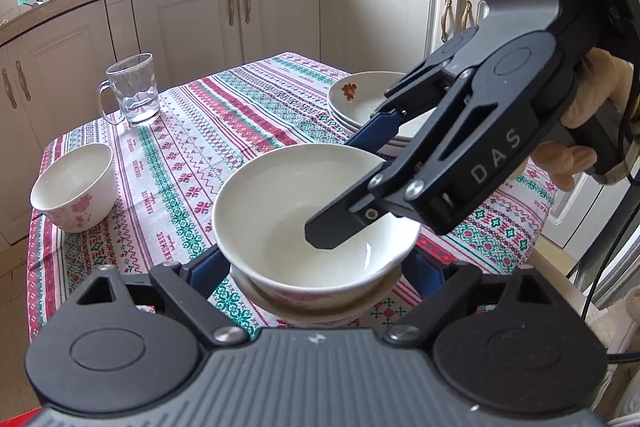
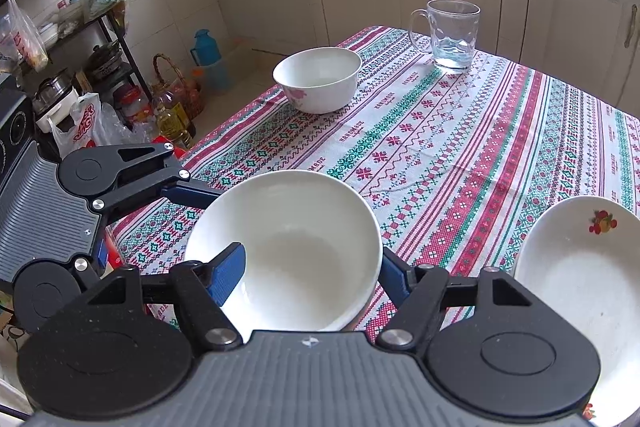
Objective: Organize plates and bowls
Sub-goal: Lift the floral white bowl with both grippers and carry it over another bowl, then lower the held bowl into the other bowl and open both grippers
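Nearest, left gripper (image 1: 314, 261): about half spread, astride the lower bowls (image 1: 304, 303); pad contact hidden under the upper rim, so grip impossible to tell
Top bowl (image 1: 280, 211): nested on the lower bowls at the near edge of the tablecloth (image 1: 240, 115), directly between both tools
Right gripper (image 2: 311, 259): drawn narrow across the top bowl's wall, one finger down inside, the other outside the rim; judged a clamp on that wall
Handling: glazed ceramic, stiff, smooth and likely slippery under the pads; moderately heavy, prone to chip if knocked against the bowl beneath
Best hold: on the wall just below the rim, inside and outside, as now; straight lift advisable so the foot clears the nest
Stacked plates (image 1: 360, 99): further back on the right, fruit motif inside; thin-edged, equally brittle
Small bowl (image 1: 74, 187): apart at the left, pink flowers on its side
Glass mug (image 1: 134, 91): beyond it, upright, apparently empty
Writing: "DAS" on the right gripper's body; "HANDMADE" repeated along the tablecloth bands; bottle labels on the far counter too small to read
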The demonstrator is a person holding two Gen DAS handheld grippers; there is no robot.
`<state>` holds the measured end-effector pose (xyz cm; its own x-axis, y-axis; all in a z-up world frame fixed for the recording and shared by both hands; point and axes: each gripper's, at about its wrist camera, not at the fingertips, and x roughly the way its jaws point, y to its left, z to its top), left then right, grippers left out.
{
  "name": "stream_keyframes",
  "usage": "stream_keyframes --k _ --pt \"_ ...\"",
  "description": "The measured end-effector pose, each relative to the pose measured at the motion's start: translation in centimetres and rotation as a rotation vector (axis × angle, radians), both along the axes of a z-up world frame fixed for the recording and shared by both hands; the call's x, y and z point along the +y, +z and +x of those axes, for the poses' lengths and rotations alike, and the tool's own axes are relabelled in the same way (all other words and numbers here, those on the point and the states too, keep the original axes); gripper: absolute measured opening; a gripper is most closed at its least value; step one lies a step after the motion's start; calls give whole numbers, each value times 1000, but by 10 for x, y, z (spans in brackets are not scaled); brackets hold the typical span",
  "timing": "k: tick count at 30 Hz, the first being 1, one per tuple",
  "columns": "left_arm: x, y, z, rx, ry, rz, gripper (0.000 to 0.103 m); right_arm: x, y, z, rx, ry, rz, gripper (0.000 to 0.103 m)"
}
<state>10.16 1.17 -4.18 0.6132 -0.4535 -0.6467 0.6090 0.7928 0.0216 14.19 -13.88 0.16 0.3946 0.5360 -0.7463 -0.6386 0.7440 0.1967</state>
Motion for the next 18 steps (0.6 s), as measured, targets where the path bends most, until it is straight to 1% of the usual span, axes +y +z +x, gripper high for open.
stream_keyframes --k 6,11,14,17,18 --pt "2 -2 5 23 0 -16 93 0 0 0 1 0 -1 76" --pt "0 -4 3 11 -10 6 96 1 -3 2 5 -2 2 77" --pt "-1 -2 3 5 -10 11 97 1 -2 2 -4 0 16 86" --pt "1 -1 0 4 -11 9 98 2 0 0 -24 -2 9 99" --pt "2 -1 -1 4 -13 6 98 2 1 -1 -29 -3 9 102"
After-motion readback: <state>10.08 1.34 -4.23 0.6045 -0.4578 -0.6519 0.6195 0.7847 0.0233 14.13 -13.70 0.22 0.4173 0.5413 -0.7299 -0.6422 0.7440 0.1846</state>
